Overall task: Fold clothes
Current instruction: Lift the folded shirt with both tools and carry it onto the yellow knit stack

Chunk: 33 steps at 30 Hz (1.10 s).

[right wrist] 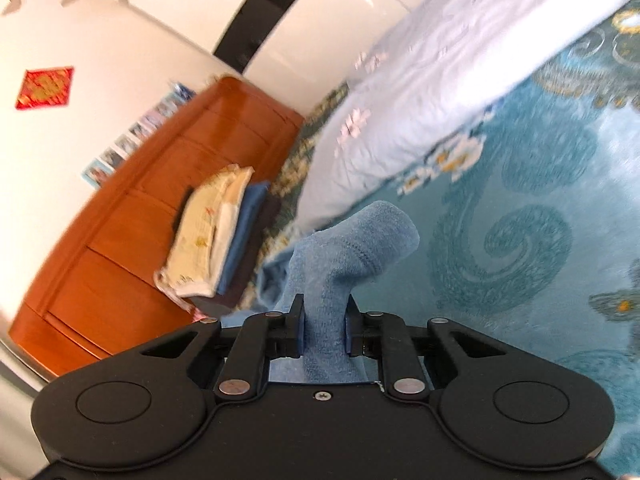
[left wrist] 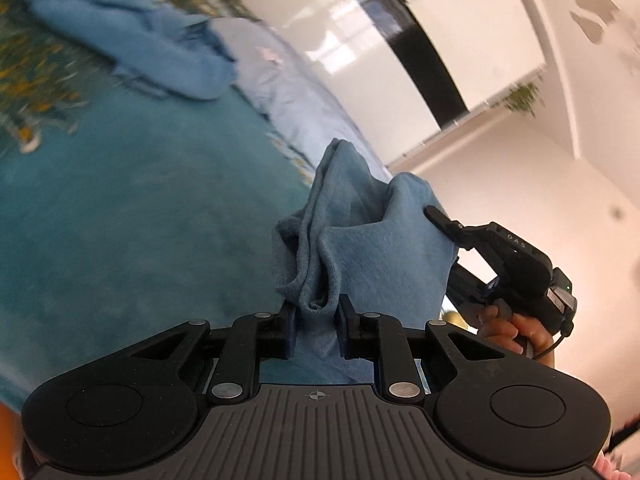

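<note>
Left wrist view shows the blue garment (left wrist: 360, 240) bunched and lifted off the teal bedspread (left wrist: 140, 220), pinched at two spots. The risk I see from here is a slip: each grip bites only a thick wad of fleece, so if the hands pull apart to spread it, a fold could slide free and the piece drop back in a heap. It could also come out twisted, since the cloth between the grips is crumpled, not flat.

The left gripper (left wrist: 316, 316) has its jaws drawn nearly together, clamped on a rolled edge of the garment. The right gripper (right wrist: 325, 320) is likewise narrowed on a tube-like part, perhaps a sleeve. More blue clothing (left wrist: 132, 40) lies farther up the bed, beside a pale quilt (right wrist: 420, 80).
</note>
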{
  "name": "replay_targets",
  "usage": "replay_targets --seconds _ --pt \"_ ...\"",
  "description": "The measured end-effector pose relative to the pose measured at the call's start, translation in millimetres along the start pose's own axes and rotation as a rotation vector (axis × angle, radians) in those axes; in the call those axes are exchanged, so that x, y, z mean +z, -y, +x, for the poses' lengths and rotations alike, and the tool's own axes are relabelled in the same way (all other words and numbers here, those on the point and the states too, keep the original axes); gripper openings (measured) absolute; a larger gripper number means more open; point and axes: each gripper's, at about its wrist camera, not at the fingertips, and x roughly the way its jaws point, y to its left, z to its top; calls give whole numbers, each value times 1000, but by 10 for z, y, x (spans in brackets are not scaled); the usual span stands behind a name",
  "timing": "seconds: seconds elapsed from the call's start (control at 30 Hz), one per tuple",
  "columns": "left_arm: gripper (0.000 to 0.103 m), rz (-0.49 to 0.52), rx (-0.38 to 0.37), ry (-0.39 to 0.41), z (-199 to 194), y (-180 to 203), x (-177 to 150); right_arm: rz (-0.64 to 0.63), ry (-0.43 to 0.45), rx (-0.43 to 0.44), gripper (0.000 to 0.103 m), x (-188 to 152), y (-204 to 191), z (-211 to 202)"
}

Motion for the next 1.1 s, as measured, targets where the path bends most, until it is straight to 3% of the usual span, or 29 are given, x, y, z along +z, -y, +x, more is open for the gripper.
replay_targets --seconds 0.53,1.1 --pt "17 180 -80 -98 340 916 -165 11 242 -3 19 27 212 -1492" --pt "16 337 -158 -287 1318 1736 -451 7 431 -173 19 67 723 -2690"
